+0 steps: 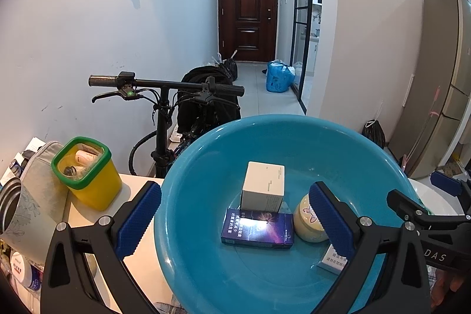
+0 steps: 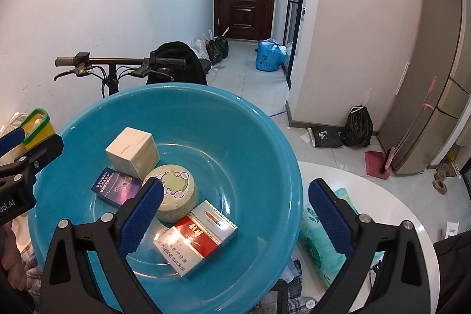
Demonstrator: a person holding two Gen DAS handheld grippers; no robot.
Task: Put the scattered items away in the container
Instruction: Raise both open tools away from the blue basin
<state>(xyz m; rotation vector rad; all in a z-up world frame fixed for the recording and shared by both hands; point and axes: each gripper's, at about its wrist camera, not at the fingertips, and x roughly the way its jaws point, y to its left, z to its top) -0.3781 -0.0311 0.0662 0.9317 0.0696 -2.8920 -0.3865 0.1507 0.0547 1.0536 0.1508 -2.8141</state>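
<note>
Both grippers (image 1: 235,221) (image 2: 235,215) gape; red pack (image 2: 195,240) half-hidden in basin (image 2: 265,137).

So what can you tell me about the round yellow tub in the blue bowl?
The round yellow tub is short and pale, with cartoon bubbles drawn on its lid. It looks like plastic, shut, sitting upright on the floor of the blue bowl, wedged among the white box, the purple pack and the red-and-white pack.

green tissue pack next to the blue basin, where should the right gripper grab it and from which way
Grip the green tissue pack across its narrow width, coming down from above on the side away from the blue basin. It lies flat on the white table, close against the basin's outer wall, so only its top and outer edge look free. The right gripper is open, wide enough to straddle it.
</note>
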